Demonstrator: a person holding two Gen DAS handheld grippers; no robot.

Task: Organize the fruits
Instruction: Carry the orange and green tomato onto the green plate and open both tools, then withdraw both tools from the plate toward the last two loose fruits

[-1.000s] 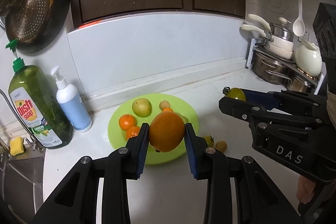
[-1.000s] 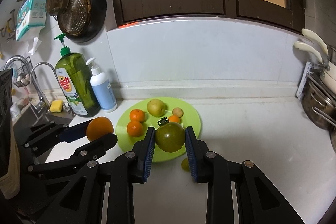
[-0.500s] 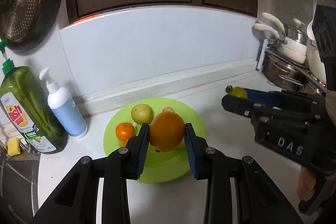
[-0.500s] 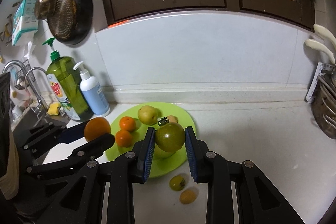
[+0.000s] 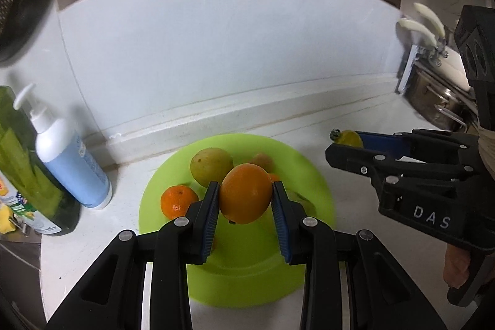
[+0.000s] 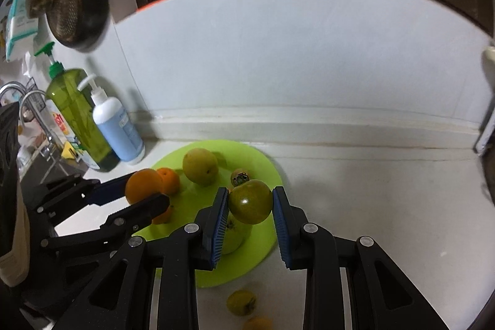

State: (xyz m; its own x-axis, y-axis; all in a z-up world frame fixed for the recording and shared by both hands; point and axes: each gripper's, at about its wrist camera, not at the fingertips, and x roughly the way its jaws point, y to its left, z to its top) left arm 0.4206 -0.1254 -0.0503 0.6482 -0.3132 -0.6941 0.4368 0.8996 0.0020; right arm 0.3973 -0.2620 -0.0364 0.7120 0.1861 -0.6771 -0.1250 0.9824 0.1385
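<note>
We hold an orange (image 5: pixel 245 193) clamped in our left gripper (image 5: pixel 245 200) and a green tomato (image 6: pixel 250 201) clamped in our right gripper (image 6: pixel 250 206), both above the green plate (image 5: pixel 247 277), where a pear (image 5: pixel 211 166) and a tangerine (image 5: pixel 178 202) lie.

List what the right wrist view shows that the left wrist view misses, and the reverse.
Only the right wrist view: two small fruits on the counter off the plate, the tap, the green tomato full in the right gripper.
Only the left wrist view: pots at the right.
Both: green plate, orange in the left gripper, blue bottle.
</note>
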